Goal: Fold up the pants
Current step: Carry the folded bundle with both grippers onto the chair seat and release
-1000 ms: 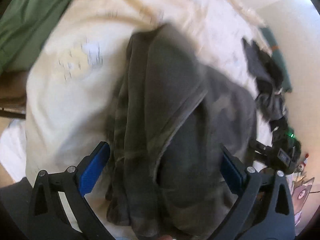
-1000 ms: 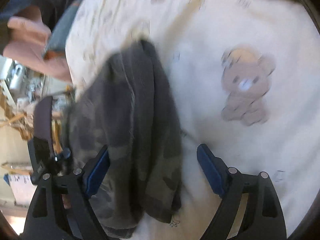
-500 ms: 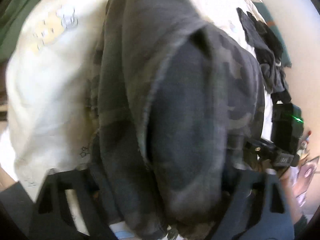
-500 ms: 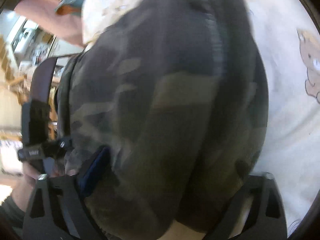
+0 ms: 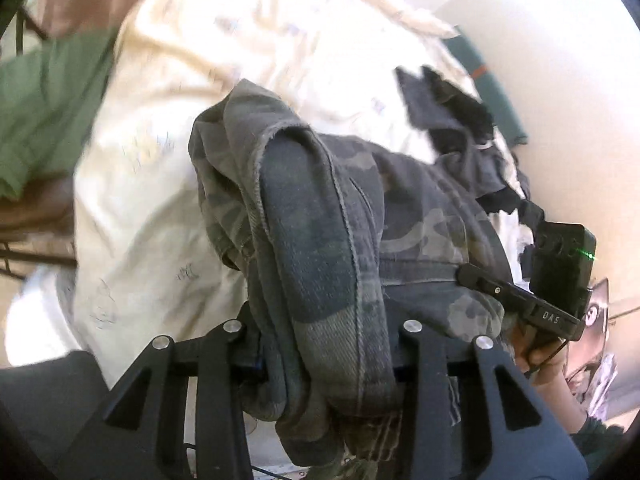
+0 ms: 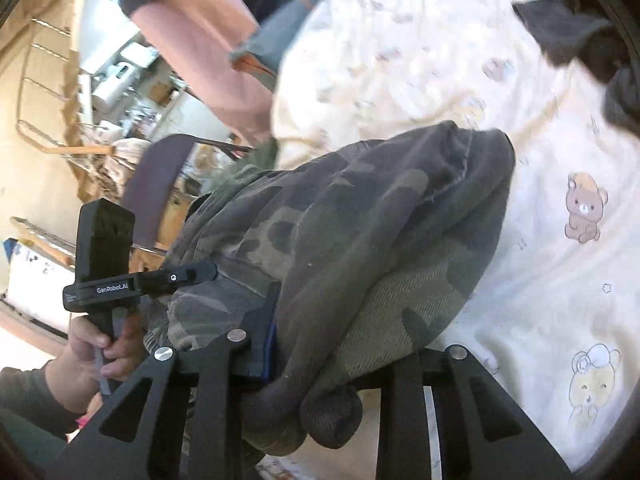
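Observation:
The camouflage pants [image 5: 320, 216] are bunched into a thick folded bundle and held up over the cream bear-print bedsheet [image 5: 160, 184]. My left gripper [image 5: 326, 356] is shut on one end of the bundle, cloth draped over and hiding its fingertips. My right gripper [image 6: 332, 364] is shut on the other end of the pants [image 6: 360, 220], with a fold hanging between its fingers. Each gripper shows in the other's view, the right one in the left wrist view [image 5: 556, 280], the left one in the right wrist view [image 6: 108, 264].
A heap of dark clothes [image 5: 452, 120] lies on the sheet [image 6: 540, 264] at the far side, also seen in the right wrist view [image 6: 580, 32]. A green cloth [image 5: 44, 112] lies left of the bed. Pink fabric [image 6: 200, 52] and cluttered shelves [image 6: 120, 92] stand beyond the bed edge.
Both grippers were open around the pants lying on the sheet. They closed on the cloth and lifted the bundle off the bed.

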A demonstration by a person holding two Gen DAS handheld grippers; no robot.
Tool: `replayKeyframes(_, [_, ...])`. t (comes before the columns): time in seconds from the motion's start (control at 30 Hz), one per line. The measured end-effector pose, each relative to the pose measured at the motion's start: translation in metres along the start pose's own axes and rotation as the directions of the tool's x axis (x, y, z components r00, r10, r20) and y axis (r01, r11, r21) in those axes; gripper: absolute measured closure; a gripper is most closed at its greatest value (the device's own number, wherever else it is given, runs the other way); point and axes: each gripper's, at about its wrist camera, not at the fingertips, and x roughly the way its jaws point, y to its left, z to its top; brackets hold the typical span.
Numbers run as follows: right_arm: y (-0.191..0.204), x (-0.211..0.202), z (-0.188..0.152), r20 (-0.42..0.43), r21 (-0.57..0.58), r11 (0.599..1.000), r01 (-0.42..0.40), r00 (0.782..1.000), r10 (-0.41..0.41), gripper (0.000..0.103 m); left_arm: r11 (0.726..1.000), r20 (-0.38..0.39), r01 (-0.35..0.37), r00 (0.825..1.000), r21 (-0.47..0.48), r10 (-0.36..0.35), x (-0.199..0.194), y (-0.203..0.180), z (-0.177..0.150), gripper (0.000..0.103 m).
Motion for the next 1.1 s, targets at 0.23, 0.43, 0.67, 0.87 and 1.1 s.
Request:
replayKeyframes(0.23, [0.062, -0.021, 0.041, 0.107, -0.101, 0.995, -0.025, 0.994, 0.036, 0.075, 0.999, 0.163, 0.027, 0.986, 0.034, -0.032, -0.077, -0.02, 0.041, 0.07])
replayKeyframes(0.43, [0.155, 0.023, 0.131, 0.14, -0.281, 0.959, -0.046, 0.986, 0.088, 0.075, 0.996, 0.329, -0.066, 0.943, 0.055, 0.044, -0.166, 0.006, 0.106, 0.07])
replayKeyframes(0.67, [0.232, 0.163, 0.201, 0.043, -0.369, 0.924, -0.098, 0.992, 0.122, 0.076, 0.981, 0.402, -0.188, 0.896, -0.045, 0.19, -0.224, 0.132, 0.158, 0.07])
replayKeyframes(0.87, [0.241, 0.315, 0.221, -0.094, -0.345, 0.932, -0.114, 0.992, 0.087, 0.076, 0.955, 0.381, -0.268, 0.876, -0.125, 0.296, -0.204, 0.245, 0.172, 0.07])
replayKeyframes(1.1, [0.199, 0.438, 0.207, -0.236, -0.322, 0.945, -0.052, 0.971, -0.027, 0.075, 0.937, 0.26, -0.291, 0.905, -0.194, 0.335, -0.125, 0.347, 0.17, 0.07])
